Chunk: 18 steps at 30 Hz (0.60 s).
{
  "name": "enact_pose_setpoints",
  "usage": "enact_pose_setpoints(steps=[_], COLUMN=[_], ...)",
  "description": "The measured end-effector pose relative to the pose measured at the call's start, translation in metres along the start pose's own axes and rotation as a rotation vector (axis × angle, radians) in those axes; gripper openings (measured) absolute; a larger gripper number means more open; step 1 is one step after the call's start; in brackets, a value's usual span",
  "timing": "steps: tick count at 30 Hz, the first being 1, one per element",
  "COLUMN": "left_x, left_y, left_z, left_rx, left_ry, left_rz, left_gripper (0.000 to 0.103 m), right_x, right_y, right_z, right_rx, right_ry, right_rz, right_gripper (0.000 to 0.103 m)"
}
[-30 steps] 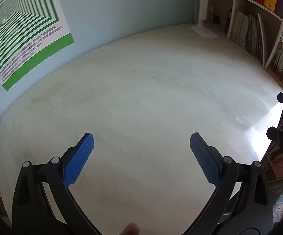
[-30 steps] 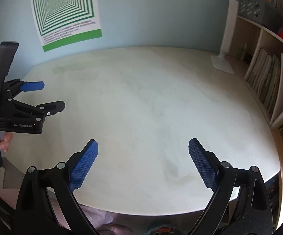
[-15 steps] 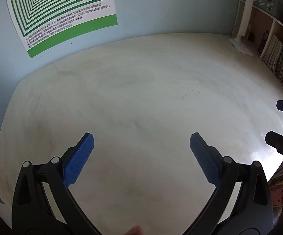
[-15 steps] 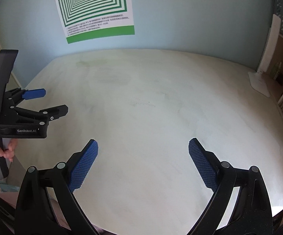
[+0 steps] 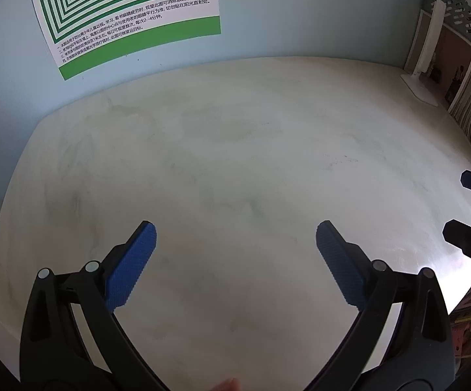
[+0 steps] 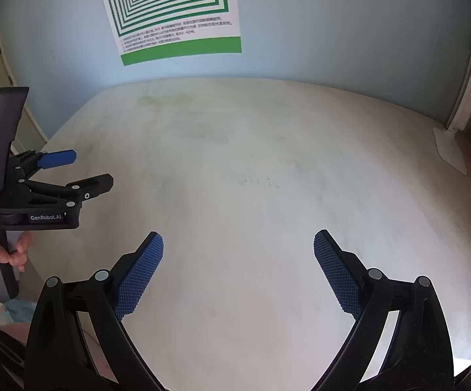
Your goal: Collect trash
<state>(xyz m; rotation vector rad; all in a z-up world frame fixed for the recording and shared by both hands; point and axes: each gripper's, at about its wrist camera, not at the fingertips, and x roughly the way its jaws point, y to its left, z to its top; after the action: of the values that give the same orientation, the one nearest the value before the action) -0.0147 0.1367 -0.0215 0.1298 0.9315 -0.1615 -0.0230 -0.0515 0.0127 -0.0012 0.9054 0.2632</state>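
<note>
Both tools hover spread and empty: the left tool [image 5: 235, 254] and right tool [image 6: 238, 260] over a pale surface [image 5: 251, 150] (only faint smudges ahead). No trash shows in either view, so a blind sweep risks the tools colliding.

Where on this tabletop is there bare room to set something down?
Nearly all the table is bare: from the wall with the green poster to the near edge. Only the white lamp base fills the far right corner. Both open tongs, left and right, hang above it.
</note>
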Motion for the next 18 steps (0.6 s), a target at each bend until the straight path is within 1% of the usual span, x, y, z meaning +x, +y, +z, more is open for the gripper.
enact_pose_setpoints(steps=[18], left_x=[0.01], left_y=[0.021], left_z=[0.006], left_rx=[-0.042], left_ry=[0.005], left_rz=[0.019], left_gripper=[0.096], right_x=[0.009], right_y=[0.001], right_z=[0.008], right_rx=[0.013], right_ry=[0.017], right_rz=[-0.001], right_gripper=[0.093])
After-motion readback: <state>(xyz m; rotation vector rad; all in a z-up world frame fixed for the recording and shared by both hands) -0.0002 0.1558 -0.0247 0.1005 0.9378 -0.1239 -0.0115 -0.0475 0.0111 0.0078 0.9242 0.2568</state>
